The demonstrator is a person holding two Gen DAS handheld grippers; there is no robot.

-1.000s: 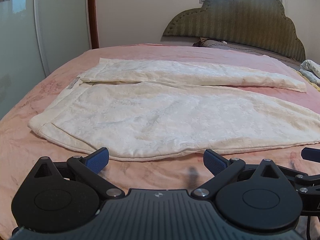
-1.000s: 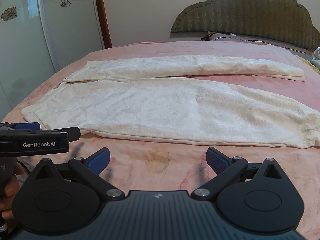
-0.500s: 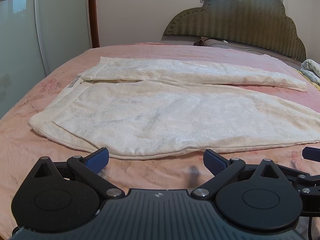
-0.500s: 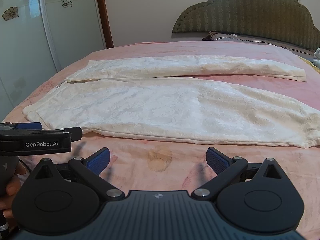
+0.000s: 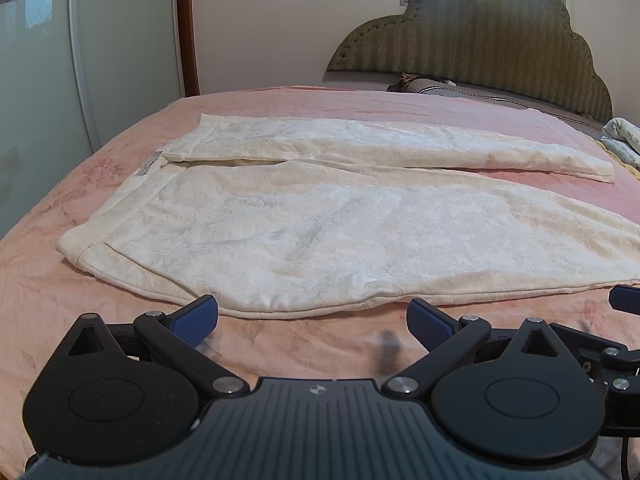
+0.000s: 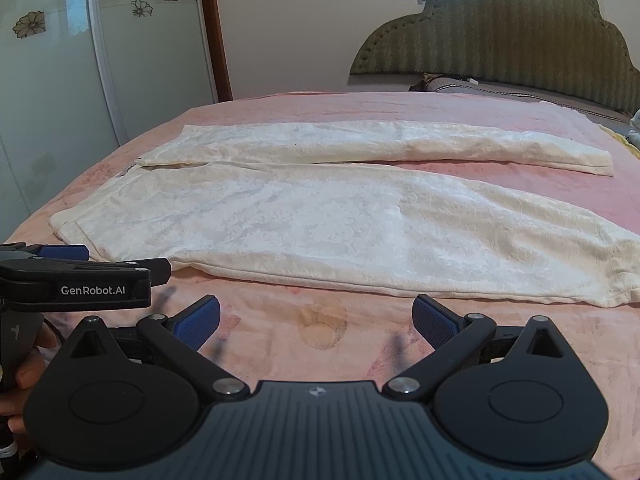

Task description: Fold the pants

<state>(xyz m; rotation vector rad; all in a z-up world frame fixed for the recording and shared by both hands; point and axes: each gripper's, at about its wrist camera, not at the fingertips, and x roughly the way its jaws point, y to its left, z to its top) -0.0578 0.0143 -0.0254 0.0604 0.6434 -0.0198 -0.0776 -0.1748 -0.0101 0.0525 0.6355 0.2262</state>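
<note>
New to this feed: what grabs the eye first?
The cream pants spread flat across the pink bedspread, legs apart and running to the right. Both grippers, left and right, hover open just short of the near hem. Behind stands a scalloped olive headboard.

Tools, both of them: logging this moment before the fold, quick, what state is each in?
Left tool: open, holding nothing.
Right tool: open, holding nothing.
</note>
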